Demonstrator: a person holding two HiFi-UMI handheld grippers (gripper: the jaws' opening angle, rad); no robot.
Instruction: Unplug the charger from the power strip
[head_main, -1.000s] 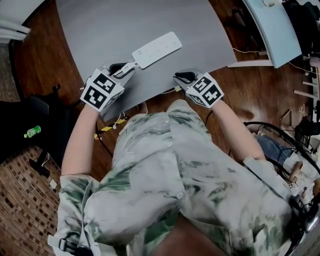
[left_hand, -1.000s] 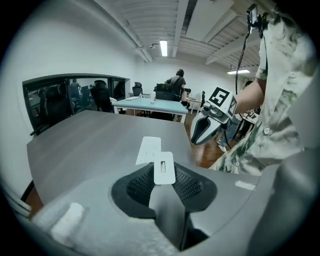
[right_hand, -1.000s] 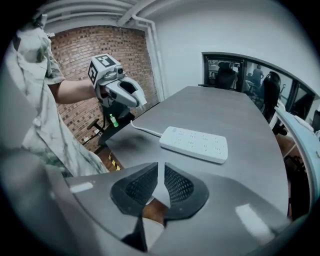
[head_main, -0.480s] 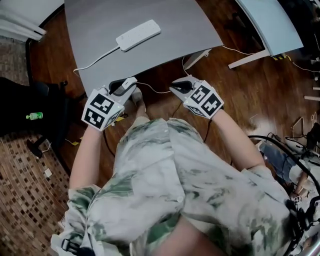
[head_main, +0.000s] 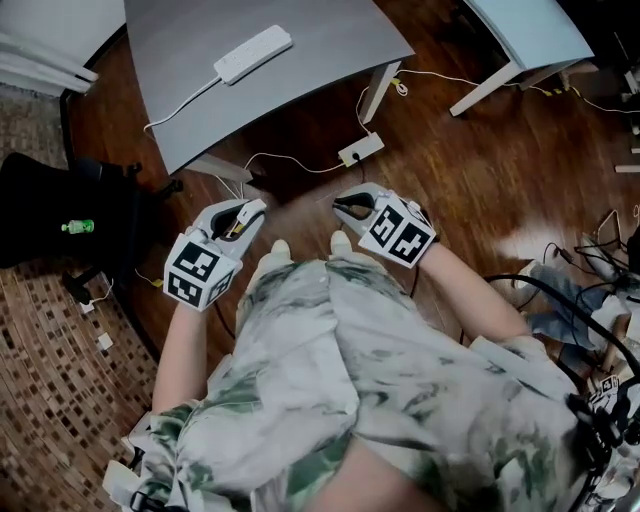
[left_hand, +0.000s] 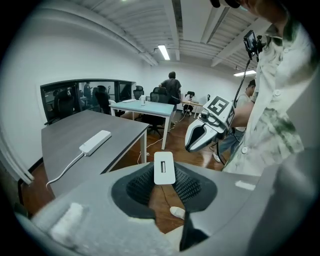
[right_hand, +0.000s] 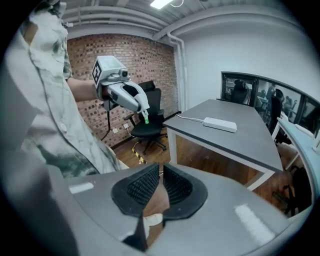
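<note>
**Gripper state.** The left gripper (head_main: 245, 212) is closed on the charger (left_hand: 164, 168). The ribbed pads (left_hand: 192, 187) stand wide apart, one on each side of the white block, and the block sits upright between them at the far end of the jaws. Its slotted port faces back toward the left gripper's camera. The right gripper (head_main: 345, 205) holds nothing. Its jaws are drawn together with only floor (head_main: 480, 180) showing beyond them.

**Location of parts.** The charger is out of the power strip (head_main: 253, 54). The strip lies flat on the grey surface (head_main: 300, 90), well apart from both grippers: ahead and to the left of the left gripper, ahead and to the right of the right gripper. Its white cable (head_main: 180, 105) trails off the surface edge. Both grippers hang over the floor, level with each other, just in front of the person's shirt (head_main: 330, 370).

**Handling properties (assessed).**
- The charger appears to be a small, rigid plastic block. It is probably light, so a moderate grip should carry it.
- The shell looks smooth and glossy. Expect it to slip or twist if it is held only by the jaw tips.
- The prongs cannot be seen, so avoid pressing on the hidden end.

**Recommended hold.** Grip across the two broad flat sides at mid-body, as at present, with the ribbed pads fully on the shell. Keep the port end clear. Set the block down on a flat side before the jaws release it.
</note>
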